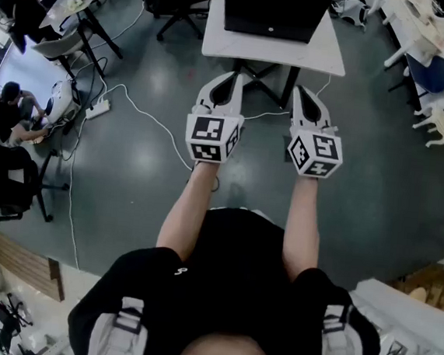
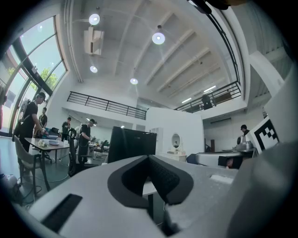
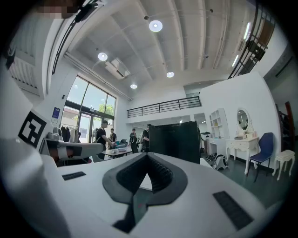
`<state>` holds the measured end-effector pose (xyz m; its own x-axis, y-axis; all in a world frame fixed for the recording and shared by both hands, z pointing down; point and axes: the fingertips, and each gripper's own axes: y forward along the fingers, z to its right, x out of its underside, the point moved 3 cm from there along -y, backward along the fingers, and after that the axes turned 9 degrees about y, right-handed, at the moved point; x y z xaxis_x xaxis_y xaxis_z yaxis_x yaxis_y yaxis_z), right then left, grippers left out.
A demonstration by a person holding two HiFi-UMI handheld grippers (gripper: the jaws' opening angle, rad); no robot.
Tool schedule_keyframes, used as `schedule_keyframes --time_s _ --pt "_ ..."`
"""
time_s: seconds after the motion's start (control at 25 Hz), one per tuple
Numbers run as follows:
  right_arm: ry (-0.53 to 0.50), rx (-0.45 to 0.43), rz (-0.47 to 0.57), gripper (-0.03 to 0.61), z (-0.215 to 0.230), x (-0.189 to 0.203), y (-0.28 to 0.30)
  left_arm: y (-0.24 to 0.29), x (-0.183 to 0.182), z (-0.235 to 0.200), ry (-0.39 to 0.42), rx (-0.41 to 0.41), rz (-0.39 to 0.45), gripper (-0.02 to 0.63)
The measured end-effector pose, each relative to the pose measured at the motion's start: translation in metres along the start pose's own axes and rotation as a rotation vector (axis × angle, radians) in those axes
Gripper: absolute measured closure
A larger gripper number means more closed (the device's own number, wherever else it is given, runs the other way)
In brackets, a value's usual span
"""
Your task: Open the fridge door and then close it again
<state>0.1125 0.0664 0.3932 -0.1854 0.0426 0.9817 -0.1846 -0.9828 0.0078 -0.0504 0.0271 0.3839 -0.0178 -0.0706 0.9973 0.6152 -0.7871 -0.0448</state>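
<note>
The black fridge (image 1: 273,10) sits on a white counter (image 1: 219,46) straight ahead of me, its flat dark front turned my way. I can make out no gap at the door. It stands back from the counter's near edge, leaving a bare white strip in front of it and a narrower one at either side.

On my side of the fridge I hold both claws level, side by side and apart from each other, their tips just short of the counter's near edge. My left claw (image 1: 233,77) is clenched, pads met, with nothing between them. My right claw (image 1: 302,91) is clenched and empty too.

Between me and the fridge lies open grey floor (image 1: 348,169). Left of the fridge, a white cable (image 1: 146,115) trails over the floor to a power strip (image 1: 97,108), and a black office chair (image 1: 176,1) stands just off the counter's left edge. Right of the fridge, well apart from it, stands a blue chair (image 1: 433,74) beside pale furniture.
</note>
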Motion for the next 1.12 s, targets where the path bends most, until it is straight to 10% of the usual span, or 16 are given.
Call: schedule_keyframes --time_s 1.12 --pt "0.049 -0.077 -0.101 0.591 0.069 0.044 0.065 0.064 0.044 -0.017 -0.046 -0.110 -0.039 0.617"
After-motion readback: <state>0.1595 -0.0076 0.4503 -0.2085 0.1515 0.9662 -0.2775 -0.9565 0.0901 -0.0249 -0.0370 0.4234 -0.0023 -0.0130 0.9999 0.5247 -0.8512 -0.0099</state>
